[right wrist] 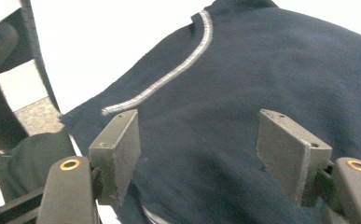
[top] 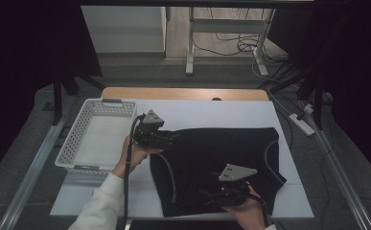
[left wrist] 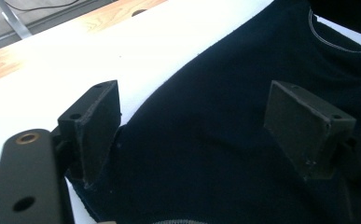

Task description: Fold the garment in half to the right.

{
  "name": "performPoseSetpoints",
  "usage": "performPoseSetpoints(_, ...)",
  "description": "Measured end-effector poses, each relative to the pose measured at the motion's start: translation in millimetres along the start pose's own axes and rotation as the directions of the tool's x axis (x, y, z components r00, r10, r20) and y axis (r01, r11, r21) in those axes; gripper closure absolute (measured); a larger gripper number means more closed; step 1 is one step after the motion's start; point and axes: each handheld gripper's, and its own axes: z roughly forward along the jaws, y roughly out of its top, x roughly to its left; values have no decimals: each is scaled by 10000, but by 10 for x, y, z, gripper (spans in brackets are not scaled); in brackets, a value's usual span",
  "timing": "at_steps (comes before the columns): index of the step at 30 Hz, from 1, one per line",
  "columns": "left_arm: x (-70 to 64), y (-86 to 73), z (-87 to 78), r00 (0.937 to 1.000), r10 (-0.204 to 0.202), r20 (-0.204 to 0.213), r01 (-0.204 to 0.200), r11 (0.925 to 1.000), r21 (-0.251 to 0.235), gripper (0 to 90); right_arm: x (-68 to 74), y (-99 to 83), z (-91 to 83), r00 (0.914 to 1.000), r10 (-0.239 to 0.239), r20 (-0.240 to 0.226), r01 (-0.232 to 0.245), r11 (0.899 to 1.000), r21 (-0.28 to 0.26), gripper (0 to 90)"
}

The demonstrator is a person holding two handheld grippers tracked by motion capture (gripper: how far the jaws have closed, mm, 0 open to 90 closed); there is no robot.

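On the white table (top: 212, 111) your black garment (top: 221, 158) lies flat, right of the white basket (top: 97, 139). Your left gripper (left wrist: 192, 126) hovers at its upper left corner, jaws spread wide over the edge. Your right gripper (right wrist: 211, 154) sits over the near hem, jaws also spread. Up close, its view catches the pale stitched seam (right wrist: 169, 77), faint from above.

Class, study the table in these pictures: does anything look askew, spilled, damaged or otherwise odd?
Nothing looks damaged or spilled. The black garment lies slightly rumpled, its near edge hanging off the white table. The white basket also overhangs the table's left edge. Both tools are open above the garment.
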Motion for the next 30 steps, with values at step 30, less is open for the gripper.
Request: performPoseSetpoints(30, 62, -14, 28, 9996, -282, 0, 282, 9996, 39, 189, 394, 250, 668, 9917, -505, -1180, 654, 9899, 1261, 223)
